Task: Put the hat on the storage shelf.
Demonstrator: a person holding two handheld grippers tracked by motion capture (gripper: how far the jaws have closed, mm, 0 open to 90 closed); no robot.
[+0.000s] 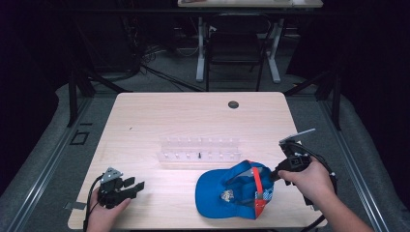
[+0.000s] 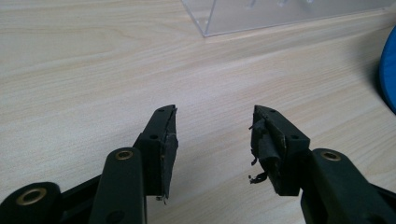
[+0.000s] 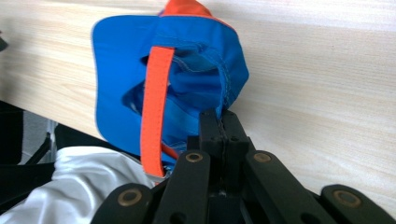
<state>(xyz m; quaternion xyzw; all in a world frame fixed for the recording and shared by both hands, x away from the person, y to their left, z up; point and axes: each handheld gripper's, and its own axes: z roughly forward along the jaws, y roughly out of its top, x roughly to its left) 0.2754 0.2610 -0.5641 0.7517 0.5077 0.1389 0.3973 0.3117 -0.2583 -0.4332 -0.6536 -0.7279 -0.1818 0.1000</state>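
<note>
At the table's (image 1: 145,116) near left corner, the left gripper (image 1: 130,186) rested low over bare wood with its jaws spread wide and nothing between them, well apart from the work. Past it, mid-table, stood a clear rack (image 1: 200,150) with small pegs, just beyond the cap (image 1: 232,188). The blue cap lay upside down near the front edge, its orange strap (image 1: 257,186) arching across the opening. At the right, the right gripper (image 1: 274,176) had its jaws pinched tight on the cap's rear rim; the right gripper view showed the closed tips biting only a thin fold of blue fabric (image 3: 223,100) beside the strap. That narrow purchase looked like the main hazard: soft cloth could slide out of so small a bite once the cap's weight hung from it, dropping it back onto the table or over the near edge. The dangling brim might also swing and catch the rack, nudging it. With the left gripper so far off, nothing stood ready to steady the cap.
</note>
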